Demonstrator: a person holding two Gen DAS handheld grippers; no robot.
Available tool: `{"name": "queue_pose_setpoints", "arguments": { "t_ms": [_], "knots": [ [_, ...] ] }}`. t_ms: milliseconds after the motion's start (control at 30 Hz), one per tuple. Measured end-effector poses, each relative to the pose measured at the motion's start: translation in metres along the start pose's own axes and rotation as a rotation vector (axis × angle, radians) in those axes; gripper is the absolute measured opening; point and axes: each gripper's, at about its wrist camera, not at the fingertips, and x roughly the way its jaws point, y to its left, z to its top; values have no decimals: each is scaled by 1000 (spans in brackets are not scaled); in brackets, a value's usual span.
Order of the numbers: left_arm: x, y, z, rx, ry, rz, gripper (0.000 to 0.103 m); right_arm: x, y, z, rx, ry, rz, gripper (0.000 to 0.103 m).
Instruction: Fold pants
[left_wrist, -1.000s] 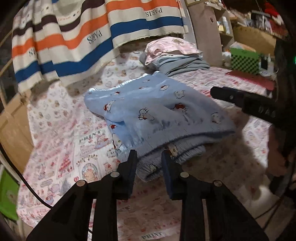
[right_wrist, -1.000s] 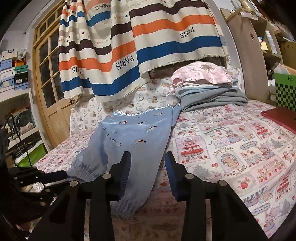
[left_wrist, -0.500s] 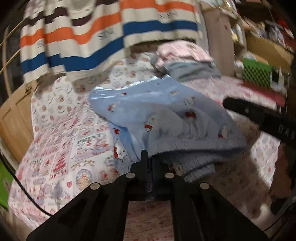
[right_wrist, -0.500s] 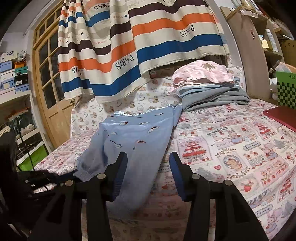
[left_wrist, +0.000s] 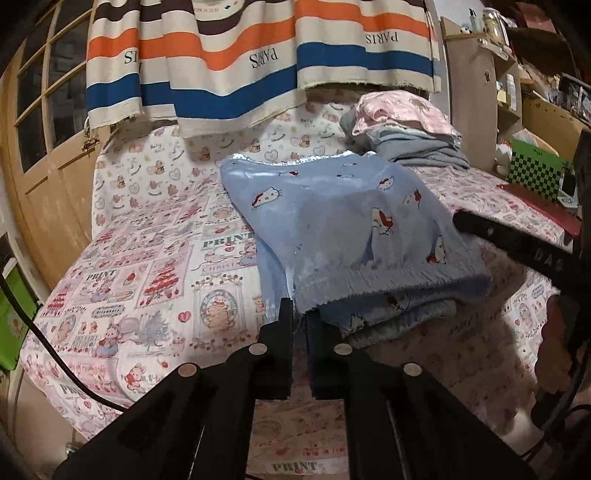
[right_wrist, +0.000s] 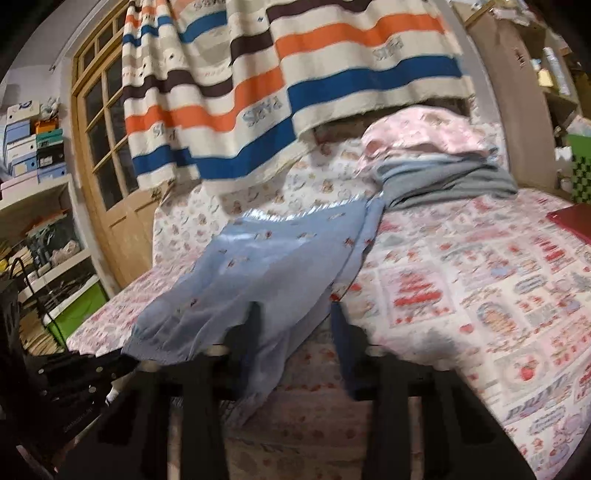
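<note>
Light blue pants with a cat print lie lengthwise on the patterned bed sheet, waistband at the far end. My left gripper is shut on the near cuff edge and holds it lifted off the sheet. The lower cuff lies beneath it. In the right wrist view the pants stretch away from my right gripper, which is open, its fingers either side of the near leg fabric. The right gripper also shows at the right of the left wrist view.
A pile of folded grey and pink clothes sits at the far right of the bed. A striped PARIS cloth hangs behind. A red flat item and a green checkered box lie at the right. A wooden door stands at the left.
My left gripper has shut on the near cuff edge and lifted it. My right gripper has moved in toward the leg fabric and stays open.
</note>
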Motion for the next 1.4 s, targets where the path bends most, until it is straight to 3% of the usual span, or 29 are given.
{"name": "queue_pose_setpoints", "arguments": {
  "t_ms": [67,133,200,267,367,400,467,500,533,733,900,1067,1200,1300,1400],
  "knots": [
    [-4,4,0,-27,-13,-15,21,5,0,-3,2,25,3,9],
    [-6,8,0,-59,-22,-24,50,7,2,-5,-15,39,-36,9],
    [-8,15,2,-95,-34,-17,69,7,1,-6,-22,37,-51,9],
    [-13,22,5,-118,-40,-23,73,3,-5,-3,1,29,-57,9],
    [-24,33,9,-111,-64,-10,89,0,-16,10,27,27,-40,10],
    [-27,37,13,-103,-78,10,95,0,-20,18,24,20,-49,17],
    [-34,44,26,-70,-138,57,102,0,-25,33,12,4,-71,45],
    [-35,46,34,-54,-169,89,103,1,-28,44,14,-14,-84,66],
    [-34,49,43,-42,-194,116,103,1,-30,51,21,-27,-90,69],
    [1,75,120,-91,-280,71,103,33,-46,135,22,-40,-53,71],
    [50,96,196,-129,-304,92,103,64,-42,195,-55,-66,-52,77],
    [87,105,253,-138,-319,132,103,120,-35,240,-114,-6,5,77],
    [117,112,268,-173,-285,76,103,177,-38,250,-126,92,73,74],
    [143,119,258,-206,-262,60,103,210,-50,238,-108,151,64,68],
    [172,124,246,-205,-184,63,103,236,-70,222,-42,282,74,62]
  ]
}}
